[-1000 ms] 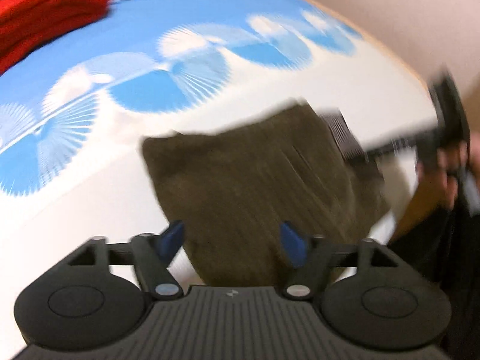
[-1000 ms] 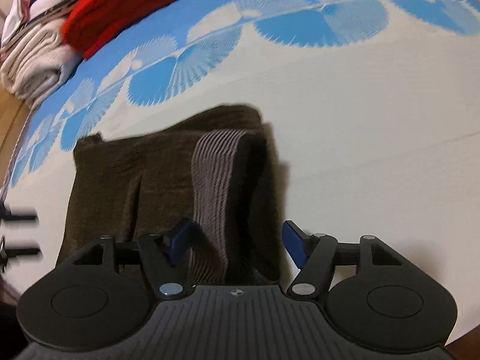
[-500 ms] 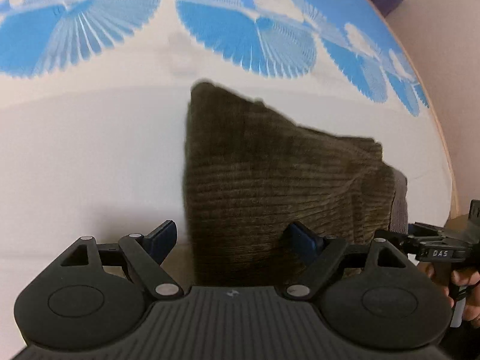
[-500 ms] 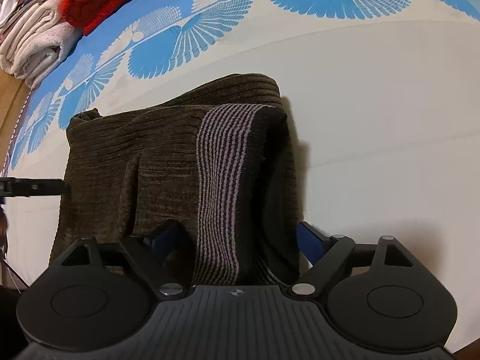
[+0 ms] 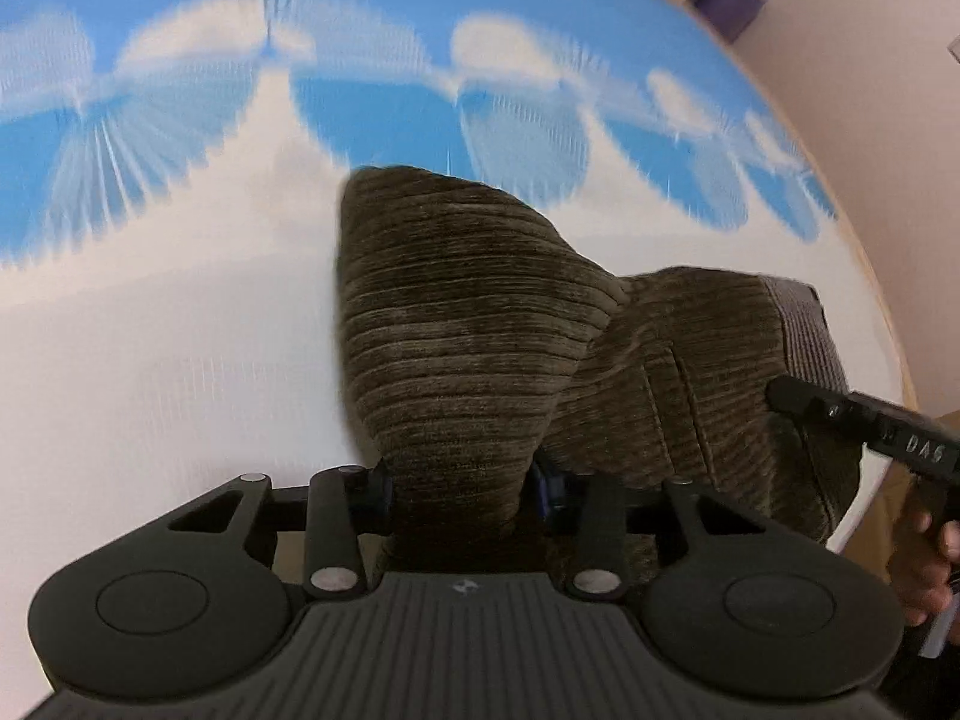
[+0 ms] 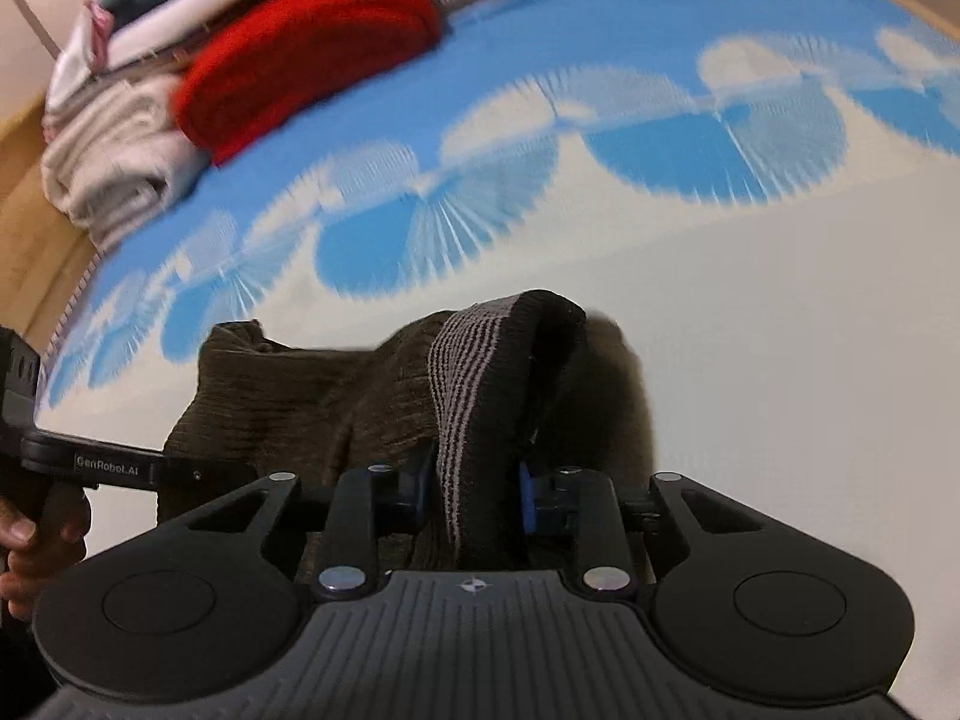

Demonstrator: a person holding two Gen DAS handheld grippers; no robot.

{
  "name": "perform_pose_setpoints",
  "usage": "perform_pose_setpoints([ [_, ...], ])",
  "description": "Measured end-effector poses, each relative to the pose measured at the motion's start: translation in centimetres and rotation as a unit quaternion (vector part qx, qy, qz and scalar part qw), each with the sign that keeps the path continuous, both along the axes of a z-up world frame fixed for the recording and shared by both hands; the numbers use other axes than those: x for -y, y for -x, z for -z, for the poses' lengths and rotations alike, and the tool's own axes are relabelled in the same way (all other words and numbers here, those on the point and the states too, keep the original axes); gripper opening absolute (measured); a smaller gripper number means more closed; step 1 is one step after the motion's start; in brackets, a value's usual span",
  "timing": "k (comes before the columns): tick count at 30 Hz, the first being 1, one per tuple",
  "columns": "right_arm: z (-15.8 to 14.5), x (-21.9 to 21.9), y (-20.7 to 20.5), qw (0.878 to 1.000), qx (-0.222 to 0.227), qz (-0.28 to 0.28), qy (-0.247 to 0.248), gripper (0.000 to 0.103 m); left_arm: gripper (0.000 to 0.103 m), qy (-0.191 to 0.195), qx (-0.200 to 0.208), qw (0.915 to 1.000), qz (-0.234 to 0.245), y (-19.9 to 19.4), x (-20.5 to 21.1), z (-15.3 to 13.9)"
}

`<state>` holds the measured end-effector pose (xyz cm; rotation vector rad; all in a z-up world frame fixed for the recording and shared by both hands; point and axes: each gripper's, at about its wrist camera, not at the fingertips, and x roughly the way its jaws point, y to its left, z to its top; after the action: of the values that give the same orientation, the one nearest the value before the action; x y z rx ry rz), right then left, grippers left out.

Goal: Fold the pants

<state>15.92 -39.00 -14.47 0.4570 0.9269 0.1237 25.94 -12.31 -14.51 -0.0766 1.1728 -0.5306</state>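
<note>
Brown corduroy pants [image 5: 480, 330] lie bunched on a blue-and-white patterned bed [image 6: 780, 312]. The left hand-held gripper [image 5: 459, 489] has just clamped a leg end, the right hand-held gripper [image 6: 474, 495] the striped waistband [image 6: 474, 396]. Soft, limp cloth; open bed beyond; stacked laundry [image 6: 240, 72] well apart.

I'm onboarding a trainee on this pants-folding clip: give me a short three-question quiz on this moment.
1. True or false: both grippers have cloth between their fingers.
2. Which part of the brown pants does the right gripper clamp? A) striped waistband B) a pocket C) nothing
3. What colour is the top garment beside the clothes pile?

Key: 1 true: the left gripper also pinches the pants. 2 A, the striped waistband. 3 red, the red garment.
</note>
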Motion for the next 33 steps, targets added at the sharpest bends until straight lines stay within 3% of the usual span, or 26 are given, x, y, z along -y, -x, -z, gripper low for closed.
perform_pose_setpoints([
  [7,-2.2,-2.5,-4.0,0.996,0.087,0.004,0.005,0.027,0.043,0.012,0.067,0.9957,-0.063,-2.3,-3.7,-3.0],
  [15,-2.5,-5.9,-8.7,0.993,0.117,-0.025,0.008,0.027,0.043,0.020,0.064,0.9925,-0.102,-4.7,-8.0,-3.1],
  [26,-1.9,-7.3,-9.9,0.995,0.098,-0.029,0.013,0.027,0.045,0.013,0.051,0.9926,-0.110,-5.6,-8.1,-2.8],
  [30,-2.2,-7.5,-9.7,0.996,0.088,-0.028,0.013,0.028,0.060,-0.005,0.046,0.9900,-0.133,-5.8,-8.4,-2.7],
  [33,-0.4,-6.8,-10.3,1.000,0.003,-0.007,0.030,0.035,0.060,-0.029,0.055,0.9835,-0.169,-5.7,-9.8,-3.1],
])
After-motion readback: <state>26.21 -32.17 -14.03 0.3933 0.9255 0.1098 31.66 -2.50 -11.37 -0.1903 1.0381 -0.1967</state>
